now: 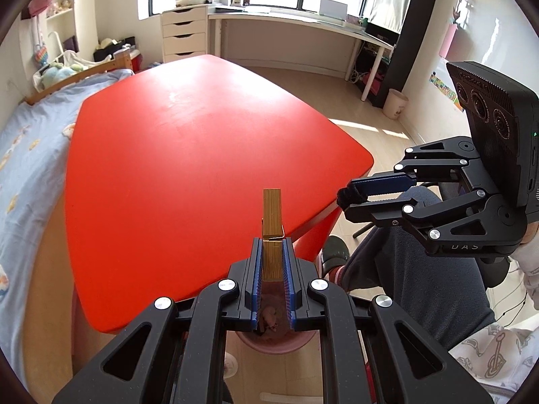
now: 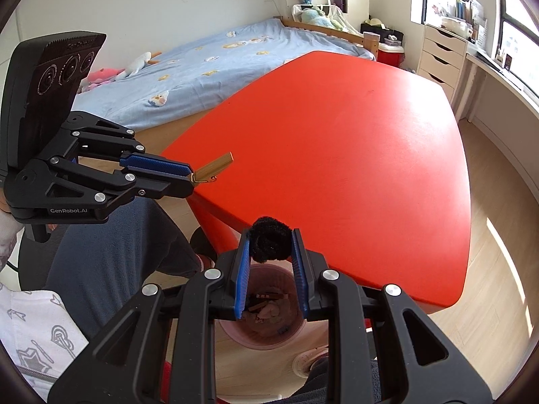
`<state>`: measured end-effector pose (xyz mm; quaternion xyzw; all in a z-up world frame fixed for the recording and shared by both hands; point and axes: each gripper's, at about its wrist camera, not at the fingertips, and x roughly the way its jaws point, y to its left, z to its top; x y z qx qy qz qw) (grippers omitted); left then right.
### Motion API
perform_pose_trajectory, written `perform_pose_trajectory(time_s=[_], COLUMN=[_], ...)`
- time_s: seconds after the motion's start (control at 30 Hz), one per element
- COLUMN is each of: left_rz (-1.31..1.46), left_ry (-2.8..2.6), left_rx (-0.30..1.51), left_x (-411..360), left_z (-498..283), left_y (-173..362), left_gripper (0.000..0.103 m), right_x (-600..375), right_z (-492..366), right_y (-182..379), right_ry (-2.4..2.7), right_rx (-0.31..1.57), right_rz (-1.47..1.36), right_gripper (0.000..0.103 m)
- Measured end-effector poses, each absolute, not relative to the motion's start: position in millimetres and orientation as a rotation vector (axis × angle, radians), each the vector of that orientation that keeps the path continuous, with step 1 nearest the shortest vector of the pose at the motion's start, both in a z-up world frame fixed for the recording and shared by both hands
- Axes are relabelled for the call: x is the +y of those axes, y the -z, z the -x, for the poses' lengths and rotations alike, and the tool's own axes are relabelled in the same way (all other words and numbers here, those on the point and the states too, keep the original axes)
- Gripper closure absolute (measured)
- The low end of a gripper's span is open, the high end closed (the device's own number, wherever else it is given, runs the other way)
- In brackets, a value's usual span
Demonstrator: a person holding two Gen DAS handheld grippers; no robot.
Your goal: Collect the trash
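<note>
My left gripper (image 1: 273, 245) is shut on a wooden clothespin (image 1: 272, 215), which sticks out forward past the blue pads; from the right wrist view the same clothespin (image 2: 215, 166) juts from that gripper (image 2: 190, 175) over the table's near edge. My right gripper (image 2: 271, 239) is shut on a fuzzy black ball (image 2: 271, 239), seen from the left view as a dark tuft (image 1: 345, 197) at the right gripper's (image 1: 347, 198) tips. A pink trash bin (image 2: 262, 333) with scraps inside stands on the floor below both grippers, partly hidden behind the fingers, and shows as a pink rim (image 1: 276, 346) in the left view.
A bare red table (image 1: 202, 155) fills the middle, with a bed in blue sheets (image 2: 209, 64) beyond it. A person's grey-trousered leg (image 1: 421, 269) and slipper sit beside the table corner. A white drawer unit (image 1: 183, 32), a desk under the window and a beige bin (image 1: 395, 102) stand farther off.
</note>
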<state>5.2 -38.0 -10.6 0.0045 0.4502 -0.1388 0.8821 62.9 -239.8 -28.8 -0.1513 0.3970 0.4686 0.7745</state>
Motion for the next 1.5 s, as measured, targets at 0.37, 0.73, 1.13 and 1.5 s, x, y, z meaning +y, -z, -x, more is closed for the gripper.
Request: perform_pose_trajectory(time_s=[0.37,0.73,1.13,1.5], left_rz=[0.024,0.018,0.044,0.063], left_ry=[0.295,0.304,0.238,0.214], left_rx=[0.991,0.997,0.961,0.940], left_x=[-46,-49,-36,-31], left_z=[21,24,25,22], left_y=[35,40,37,31], left_gripper=[0.091,0.071,0.008,0.008], right_x=[-245,-247,-255,-257], right_z=[-41,-44,-49,-52], right_y=[50,52,55,49], right_ry=[-1.036,-1.031,-0.999,-0.966], right_rx=[0.919,0.923,0.944,0.944], right_rz=[0.314,0.310,0.274,0.256], right_gripper=[0.080,0.053,0.003,0.003])
